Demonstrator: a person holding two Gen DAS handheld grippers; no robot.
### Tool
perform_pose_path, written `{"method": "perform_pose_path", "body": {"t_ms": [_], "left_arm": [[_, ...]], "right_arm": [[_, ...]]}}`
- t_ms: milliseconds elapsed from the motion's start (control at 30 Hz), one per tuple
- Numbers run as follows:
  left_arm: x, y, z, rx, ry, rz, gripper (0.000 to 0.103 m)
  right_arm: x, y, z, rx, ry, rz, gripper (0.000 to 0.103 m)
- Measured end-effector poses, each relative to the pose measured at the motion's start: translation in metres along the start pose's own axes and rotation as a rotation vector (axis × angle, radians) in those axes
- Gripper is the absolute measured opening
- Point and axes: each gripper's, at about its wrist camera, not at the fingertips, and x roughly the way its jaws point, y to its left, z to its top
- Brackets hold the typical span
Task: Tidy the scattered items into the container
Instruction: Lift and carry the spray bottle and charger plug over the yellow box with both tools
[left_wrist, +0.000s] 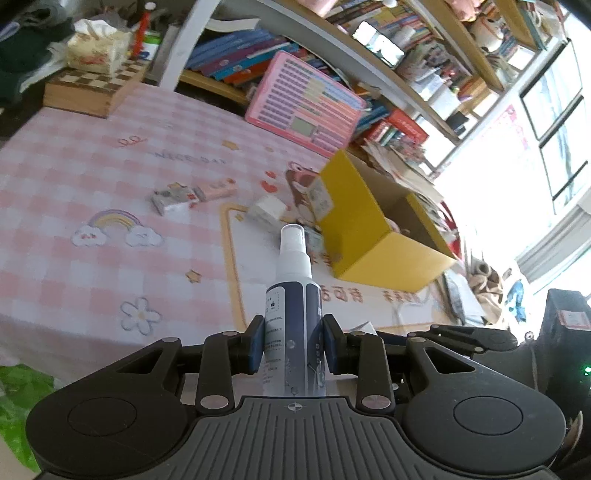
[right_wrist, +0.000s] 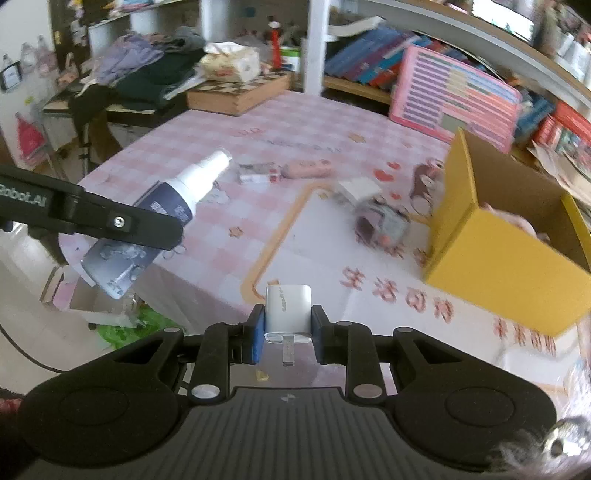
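Note:
My left gripper (left_wrist: 293, 343) is shut on a dark blue spray bottle (left_wrist: 293, 295) with a white nozzle, held above the table's near edge; the bottle also shows in the right wrist view (right_wrist: 173, 206). My right gripper (right_wrist: 288, 328) is shut on a white charger plug (right_wrist: 289, 308), held above the table. The open yellow cardboard box (left_wrist: 365, 221) stands at the right of the table (right_wrist: 491, 254) and holds something pink. Scattered on the pink checked cloth are a pink packet (right_wrist: 306, 168), a small grey-white box (right_wrist: 255, 173), a white box (right_wrist: 356, 188) and a crumpled grey packet (right_wrist: 382, 221).
A pink keyboard toy (left_wrist: 306, 99) leans on bookshelves behind the table. A chessboard box (left_wrist: 92, 88) with a tissue pack sits at the far left corner. A green bag (right_wrist: 144, 325) lies on the floor by the table's near edge.

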Motion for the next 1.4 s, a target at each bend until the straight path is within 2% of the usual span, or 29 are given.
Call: {"method": "perform_pose_path", "body": {"t_ms": [433, 1000, 1400], "left_arm": [[0.005, -0.027, -0.009, 0.078, 0.045, -0.089, 0.03], [0.05, -0.064, -0.004, 0.167, 0.154, -0.18, 0.03], [0.085, -0.095, 0.006, 0.233, 0.196, -0.205, 0.03]], "right_arm": [[-0.035, -0.015, -0.028, 0.133, -0.012, -0.106, 0.024], [-0.053, -0.052, -0.056, 0.279, 0.018, -0.21, 0.024], [-0.056, -0.094, -0.065, 0.341, 0.036, -0.243, 0.024]]}}
